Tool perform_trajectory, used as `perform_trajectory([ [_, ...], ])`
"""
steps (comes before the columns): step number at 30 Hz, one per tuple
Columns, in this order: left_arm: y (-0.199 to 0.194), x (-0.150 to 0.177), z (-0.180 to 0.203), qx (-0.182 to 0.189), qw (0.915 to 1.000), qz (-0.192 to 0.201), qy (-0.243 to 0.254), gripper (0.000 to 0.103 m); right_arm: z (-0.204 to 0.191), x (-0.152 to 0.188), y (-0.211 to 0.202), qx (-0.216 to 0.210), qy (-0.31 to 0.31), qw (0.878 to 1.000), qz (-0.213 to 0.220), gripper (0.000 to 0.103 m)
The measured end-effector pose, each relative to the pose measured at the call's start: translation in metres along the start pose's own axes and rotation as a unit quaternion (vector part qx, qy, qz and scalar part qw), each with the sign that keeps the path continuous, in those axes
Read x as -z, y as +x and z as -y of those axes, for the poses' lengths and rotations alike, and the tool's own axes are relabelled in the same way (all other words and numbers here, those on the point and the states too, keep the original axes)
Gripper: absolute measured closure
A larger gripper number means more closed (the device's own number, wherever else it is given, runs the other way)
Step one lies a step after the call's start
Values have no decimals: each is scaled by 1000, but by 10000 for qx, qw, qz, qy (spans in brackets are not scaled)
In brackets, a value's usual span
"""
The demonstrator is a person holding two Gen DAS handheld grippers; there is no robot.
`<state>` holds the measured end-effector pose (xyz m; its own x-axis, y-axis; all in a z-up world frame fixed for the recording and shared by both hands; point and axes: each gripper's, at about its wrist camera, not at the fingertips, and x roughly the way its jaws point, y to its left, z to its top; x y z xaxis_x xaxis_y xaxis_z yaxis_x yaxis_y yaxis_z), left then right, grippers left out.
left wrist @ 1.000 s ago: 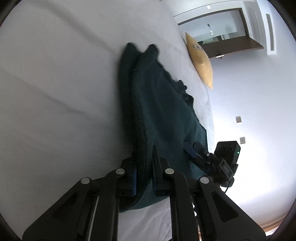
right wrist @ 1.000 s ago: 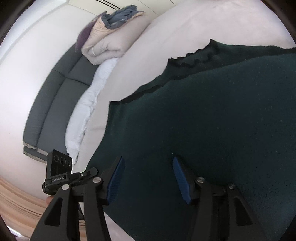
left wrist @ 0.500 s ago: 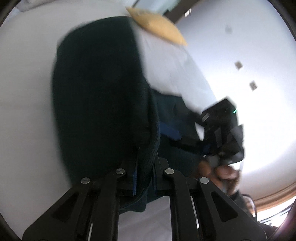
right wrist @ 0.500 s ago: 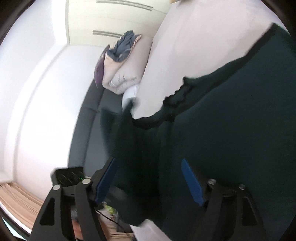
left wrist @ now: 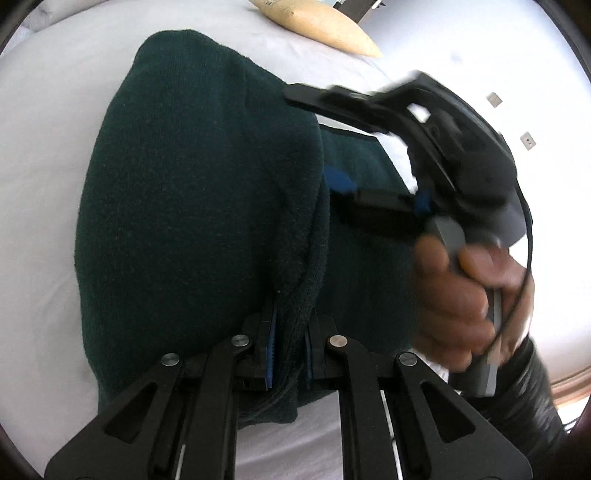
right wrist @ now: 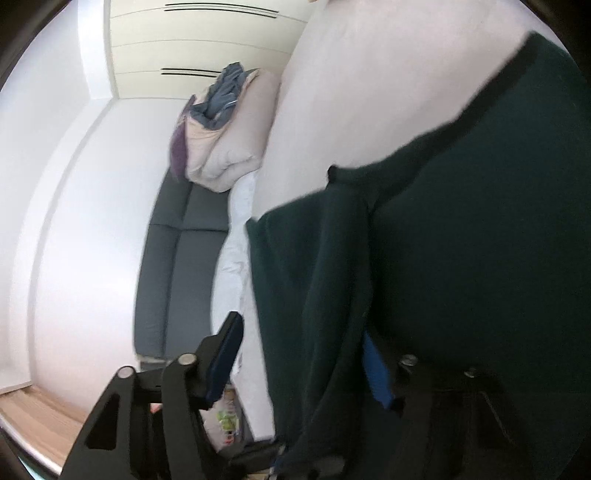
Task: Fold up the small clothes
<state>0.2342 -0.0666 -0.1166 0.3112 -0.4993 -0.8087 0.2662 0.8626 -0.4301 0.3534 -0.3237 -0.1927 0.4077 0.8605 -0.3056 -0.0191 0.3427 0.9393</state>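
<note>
A dark green knit garment (left wrist: 199,206) lies on the white bed (left wrist: 40,155). My left gripper (left wrist: 290,325) is shut on its edge and holds a lifted fold of it over the rest. My right gripper (right wrist: 299,354) is open, its jaws wide apart with a hanging flap of the garment (right wrist: 480,240) between them. The right gripper also shows in the left wrist view (left wrist: 369,155), held by a hand (left wrist: 461,295), one blue pad under the fold.
A yellow pillow (left wrist: 317,26) lies at the far end of the bed. A grey sofa (right wrist: 177,266) with a pile of bedding (right wrist: 229,136) stands beside the bed (right wrist: 369,92). Wood floor (right wrist: 33,424) lies below.
My left gripper has lifted the garment's edge and carried it over toward the right gripper. The right gripper has tilted up and come close, staying open.
</note>
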Motion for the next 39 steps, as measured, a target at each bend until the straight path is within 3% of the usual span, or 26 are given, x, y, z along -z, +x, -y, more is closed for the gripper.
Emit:
perform_trajectory([
  [4,-4,7,7,-33,9999,37,104,93,-6,-9,4,480,-273,9984,113,67],
  [6,-4,7,16,-3,9999,25,120,93,-3,-13,2,612,-263,9975,240,86],
  [13,-2,-12,44,264,9993,-6,269,93,-6,-26,-32,903,-569,9935,394,88],
  [18,7,-21,84,469,9976,4,504,93,-4,-48,-66,1095,-630,9913,356,88],
  [23,43,-14,111,527,9963,-78,681,91,11,-71,-85,1385,-507,9887,268,88],
  [27,45,2,102,779,9954,-259,490,77,42,-70,-88,1513,-160,9882,152,84],
  [28,37,8,97,899,9944,-272,484,60,43,-66,-92,1383,-142,9900,218,82],
  [29,25,14,93,1049,9929,-284,479,33,44,-63,-96,1291,-97,9912,261,76],
  [30,16,18,90,1131,9922,-226,479,26,43,-58,-100,1205,-61,9922,312,69],
  [34,-36,33,61,1335,9892,194,572,25,29,-35,-110,1078,-129,9935,337,49],
  [36,-57,31,29,1273,9900,490,372,25,22,-19,-110,1064,-219,9938,226,46],
  [39,-63,26,-8,1089,9924,562,-126,25,14,7,-104,1298,-376,9908,114,44],
])
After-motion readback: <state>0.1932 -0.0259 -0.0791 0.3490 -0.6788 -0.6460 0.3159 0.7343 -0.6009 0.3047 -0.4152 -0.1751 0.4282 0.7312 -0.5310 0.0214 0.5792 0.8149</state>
